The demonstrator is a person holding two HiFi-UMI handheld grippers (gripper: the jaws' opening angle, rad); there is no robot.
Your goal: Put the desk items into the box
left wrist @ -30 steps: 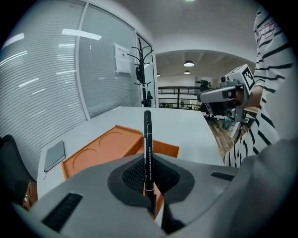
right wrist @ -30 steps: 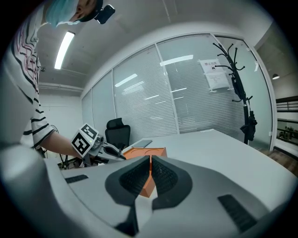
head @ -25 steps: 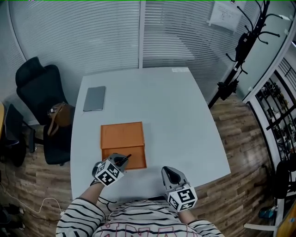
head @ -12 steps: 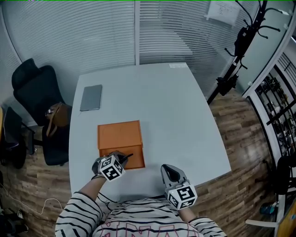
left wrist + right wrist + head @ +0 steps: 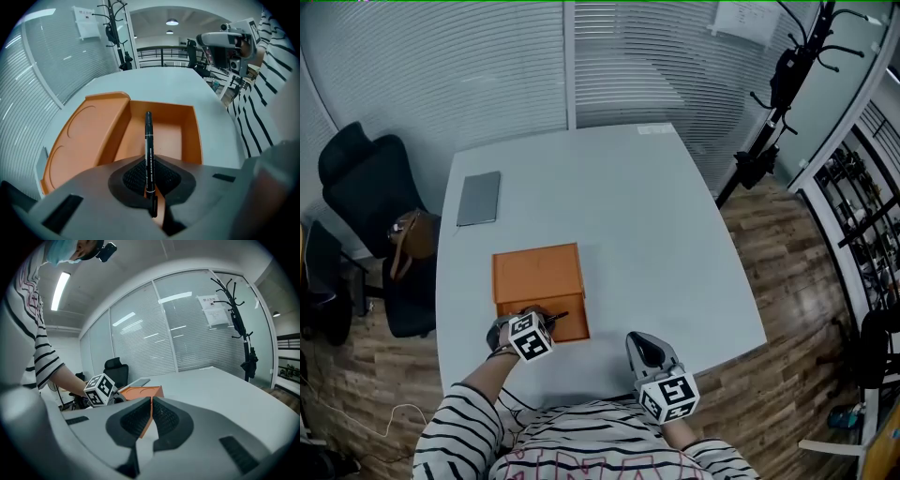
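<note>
Black pen (image 5: 148, 140) in left hand-held gripper (image 5: 150, 164), over orange box (image 5: 197, 136)

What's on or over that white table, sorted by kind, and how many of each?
Orange box: 1
Black pen: 1
Grey flat slab: 1
Grippers: 2, the left gripper shut on the pen over the box, the right gripper shut and empty
Total: 5

Overhead and both low views share the box (image 5: 536, 274).
</note>
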